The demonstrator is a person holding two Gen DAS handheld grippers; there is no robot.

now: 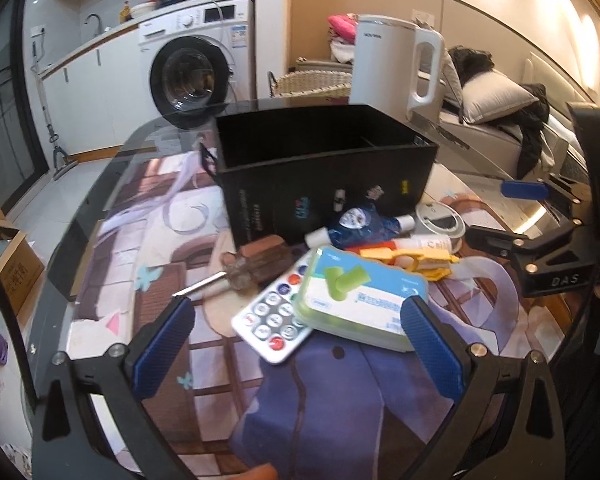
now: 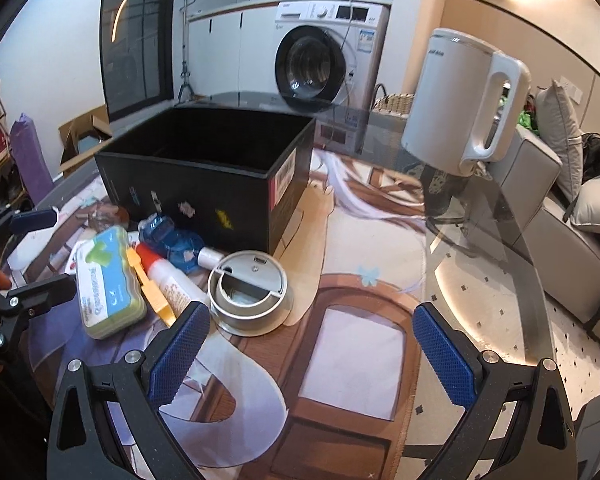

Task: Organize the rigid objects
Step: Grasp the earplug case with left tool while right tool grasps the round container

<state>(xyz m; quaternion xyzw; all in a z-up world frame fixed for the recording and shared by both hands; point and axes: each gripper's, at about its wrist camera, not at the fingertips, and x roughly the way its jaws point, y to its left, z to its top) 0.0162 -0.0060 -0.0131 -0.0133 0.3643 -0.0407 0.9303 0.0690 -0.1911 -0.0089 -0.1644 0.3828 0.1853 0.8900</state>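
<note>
1. Tongs first: the left gripper (image 1: 296, 334) stands wide, its blue pads (image 1: 162, 344) empty, set either side of the near end of the clutter without touching it.
2. The right gripper (image 2: 310, 350) is likewise spread wide and holds nothing; only the printed mat (image 2: 352, 344) lies between its pads (image 2: 178, 354).
3. Just ahead of the left gripper a green-and-white lidded case (image 1: 358, 300) lies tilted on a white remote control (image 1: 274, 314) with coloured buttons.
4. Left of the remote sits a brown wood-and-clear block (image 1: 260, 262) with a thin metal rod (image 1: 200, 285) sticking out toward the table edge.
5. Beyond the case lie a yellow clip (image 1: 412, 260), a white tube with a red cap (image 1: 416, 243) and a blue squeeze tube (image 1: 360, 224), packed close together and partly overlapping.
6. A round silver tin (image 2: 248, 294) with a half-open lid stands just ahead of the right gripper's left pad, next to the white tube.
7. The pile lies against the front wall of an open black storage box (image 2: 196, 184); I cannot see whether anything is inside.
8. A white electric kettle (image 2: 466, 100) stands upright on the glass table (image 2: 480, 232), well apart from the box, to its right.
9. A washing machine (image 2: 324, 52) sits in the background.
</note>
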